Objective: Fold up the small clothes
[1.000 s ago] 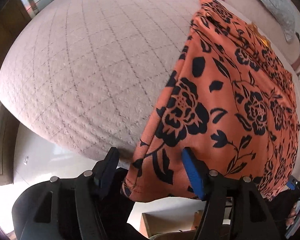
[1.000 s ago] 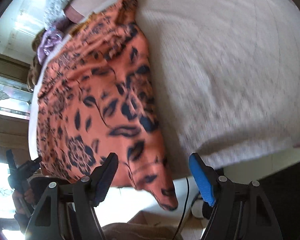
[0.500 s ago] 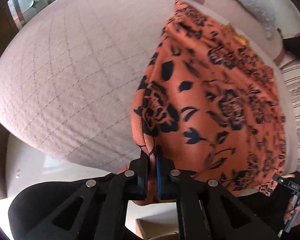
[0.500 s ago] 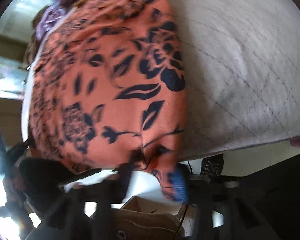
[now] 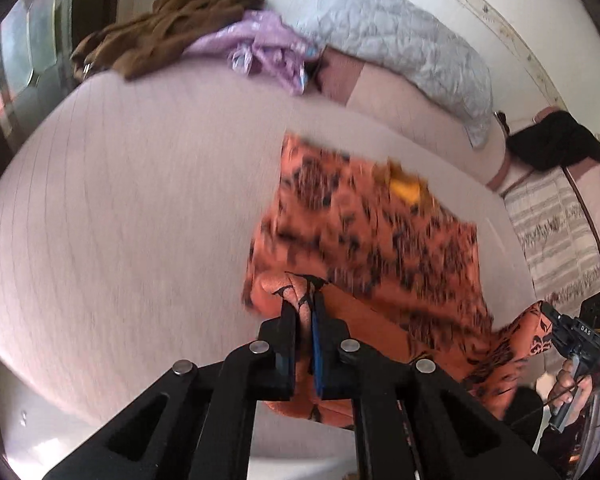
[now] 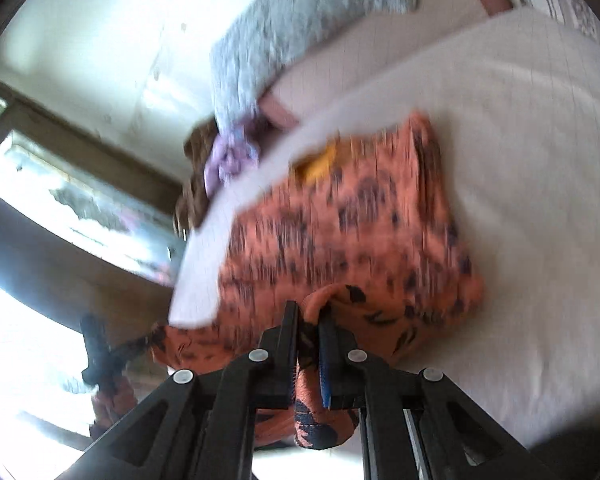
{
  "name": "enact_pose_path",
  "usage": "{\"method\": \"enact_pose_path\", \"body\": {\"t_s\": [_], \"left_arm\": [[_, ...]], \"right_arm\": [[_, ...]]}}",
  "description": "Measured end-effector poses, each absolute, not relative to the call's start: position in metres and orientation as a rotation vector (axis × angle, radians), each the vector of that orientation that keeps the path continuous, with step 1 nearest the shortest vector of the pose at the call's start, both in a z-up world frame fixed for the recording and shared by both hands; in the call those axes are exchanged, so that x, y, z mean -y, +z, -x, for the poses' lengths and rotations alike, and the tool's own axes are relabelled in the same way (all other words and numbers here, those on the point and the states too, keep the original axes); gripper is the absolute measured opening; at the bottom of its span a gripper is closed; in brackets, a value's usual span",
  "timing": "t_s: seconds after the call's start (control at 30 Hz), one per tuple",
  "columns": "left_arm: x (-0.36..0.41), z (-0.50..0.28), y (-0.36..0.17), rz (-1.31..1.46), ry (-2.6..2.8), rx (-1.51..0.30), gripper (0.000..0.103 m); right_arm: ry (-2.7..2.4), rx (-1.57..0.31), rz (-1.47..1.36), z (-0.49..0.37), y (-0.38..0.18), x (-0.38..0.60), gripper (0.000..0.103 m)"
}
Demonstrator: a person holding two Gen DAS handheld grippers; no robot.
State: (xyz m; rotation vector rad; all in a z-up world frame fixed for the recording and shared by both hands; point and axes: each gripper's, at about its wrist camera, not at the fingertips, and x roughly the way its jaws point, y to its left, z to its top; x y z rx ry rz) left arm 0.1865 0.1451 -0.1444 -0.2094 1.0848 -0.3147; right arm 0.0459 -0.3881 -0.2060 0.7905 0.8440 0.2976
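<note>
Left wrist view, upper left of frame: brown garment (image 5: 160, 20), lilac cloth (image 5: 268, 50) beside it, grey quilted pillow (image 5: 404, 48) further right, all at far edge of bed (image 5: 120, 220). Centre-right: orange floral garment (image 5: 376, 240), far part flat on bed, near hem lifted off it. Bottom centre: left gripper (image 5: 305, 312), jaws narrow, pinching 1 hem corner w/ fabric bunched between pads. Lower right: right gripper (image 5: 568, 332) in a hand (image 5: 572, 384), clamped on other corner.

Right wrist view, lower left: left gripper as dark blur; bottom centre: right gripper (image 6: 309, 320), jaws narrow, cloth (image 6: 340, 232) pinched between.

Key relation: garment stretches away from both jaws toward pillow, long axis near-to-far; held hem runs across betw. the 2 grippers. Neither nearer, roughly level. Likely next: carry hem forward over far part, both together, else fold skews.
</note>
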Motion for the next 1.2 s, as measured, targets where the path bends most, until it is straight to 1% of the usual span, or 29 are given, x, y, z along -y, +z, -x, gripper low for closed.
{"method": "enact_pose_path", "body": {"t_s": [0.17, 0.23, 0.27, 0.33, 0.37, 0.4, 0.43, 0.47, 0.5, 0.53, 0.57, 0.63, 0.67, 0.7, 0.73, 0.83, 0.87, 0.97, 1.07, 1.2], "left_arm": [[-0.124, -0.287, -0.138, 0.222, -0.295, -1.059, 0.007], [-0.113, -0.325, -0.147, 0.24, -0.28, -1.045, 0.008], [-0.107, -0.343, -0.156, 0.249, -0.277, -1.051, 0.011], [-0.097, -0.367, -0.18, 0.253, -0.231, -1.075, 0.013], [-0.092, -0.374, -0.198, 0.247, -0.196, -1.097, 0.013], [-0.089, -0.374, -0.209, 0.241, -0.167, -1.104, 0.014], [-0.089, -0.372, -0.218, 0.234, -0.117, -1.105, 0.016], [-0.092, -0.365, -0.224, 0.243, -0.083, -1.08, 0.016], [-0.096, -0.354, -0.224, 0.275, -0.08, -1.03, 0.016], [-0.103, -0.336, -0.219, 0.33, -0.065, -0.946, 0.019], [-0.107, -0.324, -0.215, 0.362, -0.053, -0.891, 0.024], [-0.114, -0.29, -0.199, 0.405, -0.039, -0.734, 0.05], [-0.116, -0.275, -0.19, 0.409, -0.01, -0.664, 0.056], [-0.118, -0.265, -0.182, 0.416, 0.023, -0.61, 0.066], [-0.119, -0.258, -0.175, 0.423, 0.053, -0.577, 0.071], [-0.118, -0.256, -0.165, 0.404, 0.068, -0.578, 0.071], [-0.116, -0.255, -0.168, 0.352, 0.076, -0.595, 0.072], [-0.118, -0.258, -0.189, 0.255, 0.153, -0.682, 0.072], [-0.131, -0.263, -0.208, 0.288, 0.17, -0.759, 0.072], [-0.143, -0.263, -0.214, 0.239, 0.189, -0.756, 0.072]], "right_arm": [[0.195, -0.748, -0.884, -0.126, -0.201, 0.428, 0.009], [0.142, -0.677, -0.967, -0.157, -0.209, 0.454, 0.009], [0.111, -0.648, -1.001, -0.171, -0.215, 0.464, 0.01], [0.054, -0.597, -1.077, -0.194, -0.237, 0.484, 0.016], [0.009, -0.598, -1.07, -0.201, -0.248, 0.488, 0.031], [-0.051, -0.62, -1.041, -0.207, -0.258, 0.492, 0.041], [-0.105, -0.665, -1.039, -0.212, -0.271, 0.497, 0.062], [-0.128, -0.699, -1.083, -0.213, -0.282, 0.503, 0.065], [-0.127, -0.699, -1.129, -0.212, -0.289, 0.506, 0.065], [-0.115, -0.686, -1.131, -0.21, -0.288, 0.506, 0.065], [-0.107, -0.679, -1.077, -0.21, -0.282, 0.5, 0.065], [-0.075, -0.676, -0.945, -0.209, -0.264, 0.482, 0.065], [-0.051, -0.677, -0.902, -0.211, -0.258, 0.471, 0.065], [-0.022, -0.681, -0.865, -0.212, -0.253, 0.458, 0.065], [0.019, -0.69, -0.823, -0.217, -0.249, 0.439, 0.065], [0.114, -0.763, -0.715, -0.225, -0.246, 0.39, 0.065], [0.144, -0.791, -0.672, -0.226, -0.247, 0.371, 0.065], [0.224, -0.866, -0.544, -0.232, -0.252, 0.311, 0.065], [0.317, -0.915, -0.447, -0.231, -0.259, 0.258, 0.065], [0.433, -0.969, -0.396, -0.253, -0.265, 0.181, 0.065]]}}
